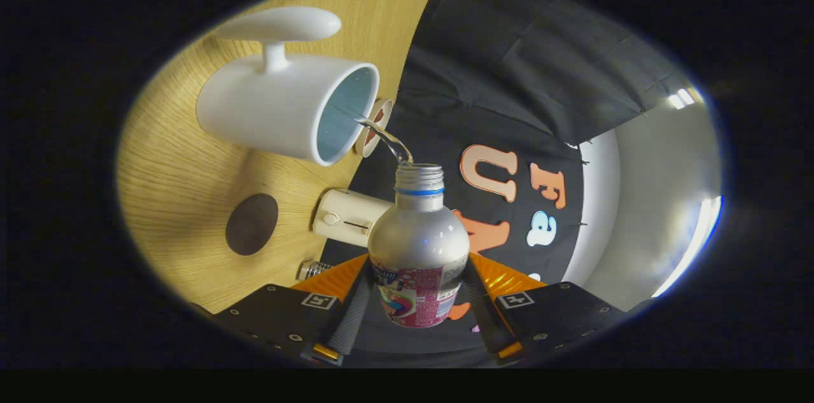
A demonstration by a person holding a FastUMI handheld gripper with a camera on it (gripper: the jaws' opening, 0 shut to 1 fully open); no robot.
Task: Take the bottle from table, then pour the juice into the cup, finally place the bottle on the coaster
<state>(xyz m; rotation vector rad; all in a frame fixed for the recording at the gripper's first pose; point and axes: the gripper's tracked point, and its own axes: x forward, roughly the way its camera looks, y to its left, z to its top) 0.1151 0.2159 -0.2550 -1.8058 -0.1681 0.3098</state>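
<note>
While the whole view is rolled sideways, the tongs (416,301) clamp a small bottle (418,250), one finger pressed against each side of its labelled lower body. The bottle points forward away from the camera, its silvery upper body and threaded open neck (419,177) ahead of the fingers, with a blue ring just below the thread. From the open mouth a thin clear stream of liquid (385,136) arcs across into a white cup (286,104), landing just inside its rim. The cup stands on the wooden table (172,180); its inside is pale blue, and a large rounded white handle (280,28) sticks out from its wall on the side away from the bottle. The mouth of the bottle is near the cup's rim but does not touch it.

On the table, apart from the cup, lies a dark round coaster (252,224), bare on top. Between the coaster and the bottle sits a cream-coloured boxy object (346,217) with a small knob and a slot on its face; what it is I cannot tell. Just behind the cup's rim, a small round thing with a reddish inside (375,126) peeks out, partly hidden. A small ribbed metallic item (313,269) lies beside one finger at the table's edge.
</note>
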